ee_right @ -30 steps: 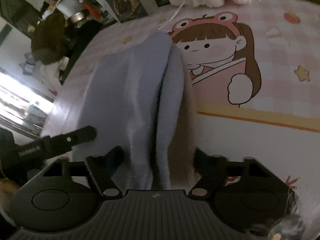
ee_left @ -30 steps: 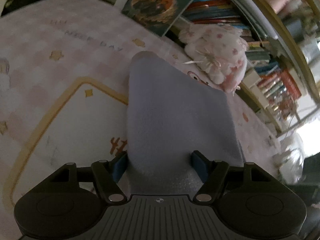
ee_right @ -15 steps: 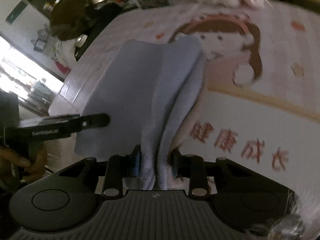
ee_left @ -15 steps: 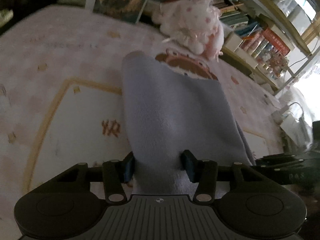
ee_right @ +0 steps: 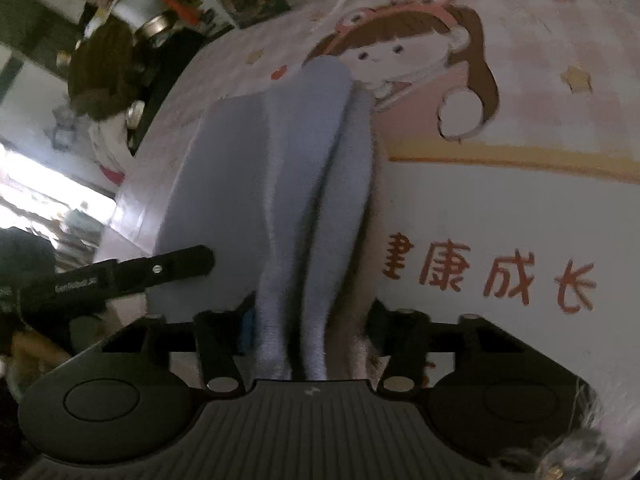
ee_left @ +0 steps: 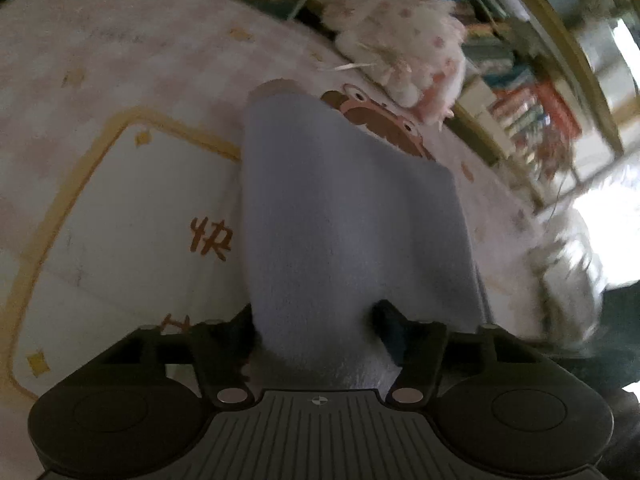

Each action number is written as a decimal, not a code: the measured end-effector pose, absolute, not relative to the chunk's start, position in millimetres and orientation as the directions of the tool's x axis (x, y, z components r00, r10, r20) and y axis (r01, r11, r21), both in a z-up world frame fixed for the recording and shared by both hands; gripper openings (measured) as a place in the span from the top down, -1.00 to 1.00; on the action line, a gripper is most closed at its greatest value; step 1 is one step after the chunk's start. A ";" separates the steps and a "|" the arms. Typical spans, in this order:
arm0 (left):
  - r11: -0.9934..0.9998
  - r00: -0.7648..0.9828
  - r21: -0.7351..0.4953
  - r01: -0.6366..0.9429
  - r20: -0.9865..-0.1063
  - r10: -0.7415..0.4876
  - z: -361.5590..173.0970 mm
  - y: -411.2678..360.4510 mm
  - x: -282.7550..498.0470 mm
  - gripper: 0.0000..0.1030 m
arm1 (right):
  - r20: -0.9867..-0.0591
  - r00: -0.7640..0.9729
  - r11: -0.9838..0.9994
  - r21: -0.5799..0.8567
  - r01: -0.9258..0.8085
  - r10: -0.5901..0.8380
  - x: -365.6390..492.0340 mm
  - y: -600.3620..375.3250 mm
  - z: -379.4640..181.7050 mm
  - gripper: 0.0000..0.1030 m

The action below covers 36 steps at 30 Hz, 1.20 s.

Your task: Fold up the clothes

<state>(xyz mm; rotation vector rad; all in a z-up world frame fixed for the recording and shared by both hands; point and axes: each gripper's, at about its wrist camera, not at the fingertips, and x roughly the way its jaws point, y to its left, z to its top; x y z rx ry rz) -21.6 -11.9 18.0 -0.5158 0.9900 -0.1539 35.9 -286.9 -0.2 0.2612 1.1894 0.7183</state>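
A pale blue fleece garment [ee_left: 344, 216] hangs over a pink cartoon-print blanket [ee_left: 120, 208]. My left gripper [ee_left: 316, 320] has the garment's near edge between its fingers, jaws wide apart around the bunched cloth. In the right wrist view the same garment [ee_right: 280, 168] shows two long folds running away from me. My right gripper [ee_right: 312, 316] has these folds between its fingers, jaws spread wide. The left gripper's finger [ee_right: 160, 268] shows at the garment's left edge there.
A pink-and-white plush toy [ee_left: 404, 52] lies at the blanket's far edge. A bookshelf [ee_left: 532, 92] stands behind and to the right. The blanket carries a cartoon girl [ee_right: 404, 56] and red characters [ee_right: 492, 276]. Cluttered shelves [ee_right: 120, 60] stand at the left.
Both grippers' jaws stand wider than half a second ago, when they pinched the garment tightly. The views have shifted a little; the garment stays draped between them.
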 end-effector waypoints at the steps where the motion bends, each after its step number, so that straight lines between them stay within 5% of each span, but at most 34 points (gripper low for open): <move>1: 0.890 0.550 -0.449 -0.084 -0.765 -0.334 22.4 -17.2 -22.2 -0.01 | -0.758 0.199 0.758 0.515 -0.401 0.621 33.3 -282.9 3.2 0.22; 4: 0.917 0.567 -0.397 -0.033 -0.763 -0.310 32.7 -25.5 -25.3 0.01 | -0.761 0.285 0.764 0.394 -0.510 0.583 19.8 -273.7 19.8 0.32; 7: 0.892 0.543 -0.447 -0.067 -0.766 -0.344 23.2 -15.3 -20.6 -0.12 | -0.760 0.262 0.768 0.440 -0.465 0.594 24.3 -279.0 11.8 0.30; 17: 0.848 0.549 -0.520 -0.099 -0.739 -0.390 10.9 -8.8 -19.1 -0.26 | -0.739 0.203 0.752 0.559 -0.348 0.643 36.2 -289.5 -8.5 -0.10; 24: 0.901 0.588 -0.432 -0.046 -0.741 -0.325 29.5 -23.4 -28.4 0.06 | -0.730 0.231 0.735 0.505 -0.453 0.644 27.8 -282.5 4.7 0.34; 36: 0.915 0.674 -0.402 -0.026 -0.683 -0.281 57.5 -52.4 -43.3 0.07 | -0.659 0.364 0.702 0.361 -0.615 0.658 2.9 -303.2 38.1 0.38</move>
